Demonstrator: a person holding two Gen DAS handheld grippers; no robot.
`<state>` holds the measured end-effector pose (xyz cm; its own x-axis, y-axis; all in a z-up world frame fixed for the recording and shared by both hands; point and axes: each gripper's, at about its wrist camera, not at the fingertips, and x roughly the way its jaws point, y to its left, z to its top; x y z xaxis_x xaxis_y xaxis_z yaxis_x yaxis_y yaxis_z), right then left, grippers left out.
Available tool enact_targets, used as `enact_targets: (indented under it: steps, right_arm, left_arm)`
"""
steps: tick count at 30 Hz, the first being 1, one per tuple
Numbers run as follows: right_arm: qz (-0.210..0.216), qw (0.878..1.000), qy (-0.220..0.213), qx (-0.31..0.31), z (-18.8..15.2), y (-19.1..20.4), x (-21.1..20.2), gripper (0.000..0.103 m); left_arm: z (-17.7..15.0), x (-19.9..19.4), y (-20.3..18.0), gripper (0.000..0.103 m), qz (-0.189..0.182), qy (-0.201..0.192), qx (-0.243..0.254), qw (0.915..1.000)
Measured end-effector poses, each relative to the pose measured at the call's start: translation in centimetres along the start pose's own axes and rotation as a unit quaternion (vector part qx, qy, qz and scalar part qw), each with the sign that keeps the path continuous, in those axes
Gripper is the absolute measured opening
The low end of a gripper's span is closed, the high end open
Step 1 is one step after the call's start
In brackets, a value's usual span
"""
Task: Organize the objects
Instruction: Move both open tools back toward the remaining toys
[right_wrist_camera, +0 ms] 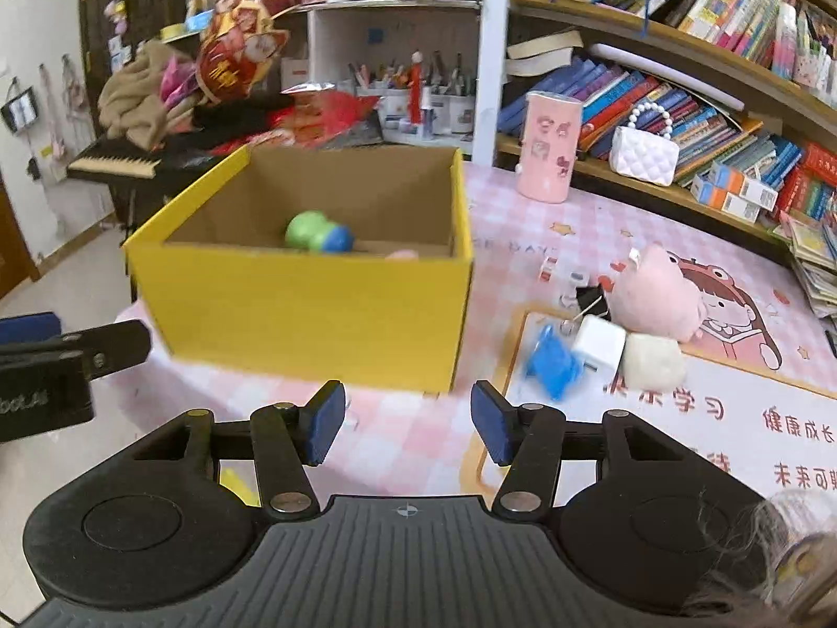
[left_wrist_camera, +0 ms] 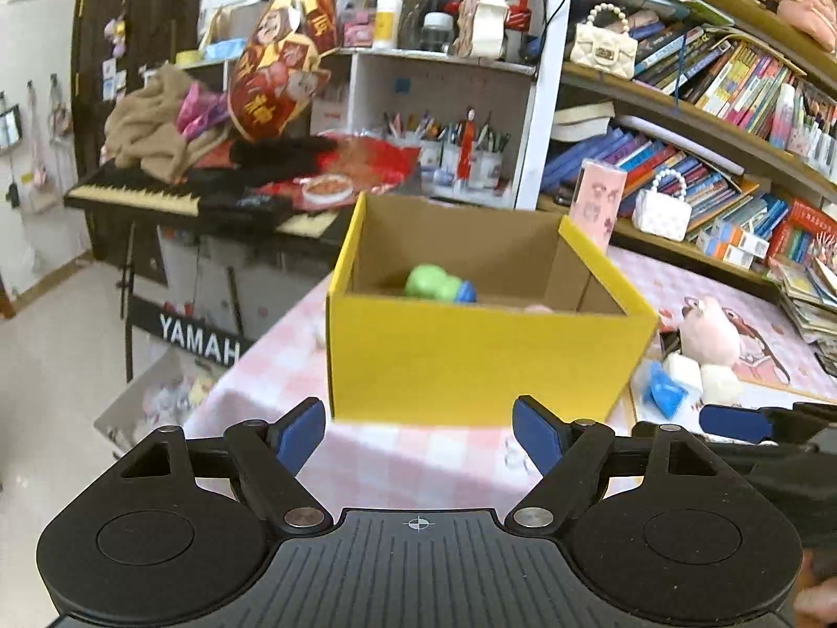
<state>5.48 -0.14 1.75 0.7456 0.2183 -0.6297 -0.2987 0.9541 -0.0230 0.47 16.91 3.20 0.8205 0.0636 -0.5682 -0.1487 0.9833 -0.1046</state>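
A yellow cardboard box stands on the pink checked table; it also shows in the right wrist view. Inside lies a green and blue toy and something pink, mostly hidden. Right of the box lie a blue clip-like object, a white charger cube, a cream block and a pink plush. My left gripper is open and empty, in front of the box. My right gripper is open and empty, near the box's right front corner.
A pink cylinder and a white beaded handbag stand at the back by full bookshelves. A black binder clip and small items lie by the plush. A cluttered Yamaha keyboard stands left, past the table's edge.
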Motion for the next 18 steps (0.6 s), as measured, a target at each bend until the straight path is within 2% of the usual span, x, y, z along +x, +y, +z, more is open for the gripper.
enact_targets:
  steps: [4,9,15,18]
  right_arm:
    - [0.0,1.0,-0.001,-0.018,-1.7,0.8,-1.5,0.052]
    - [-0.013,1.0,0.006,-0.019,-3.7,0.4,-3.0,0.052]
    - [-0.028,0.998,0.044,0.037,-6.1,-2.1,-3.5,0.053]
    - [-0.04,0.996,0.053,0.058,-6.9,-3.2,-3.7,0.053]
  left_arm:
    - [-1.7,-1.2,0.1,0.082,0.004,0.006,-0.018,0.9998]
    - [-3.2,-1.8,-0.5,0.082,-0.014,0.016,-0.022,0.9995]
    - [-4.1,-1.9,-2.2,0.084,-0.058,0.036,0.005,0.9976]
    - [-4.8,-2.1,-3.4,0.085,-0.069,0.045,0.022,0.9964]
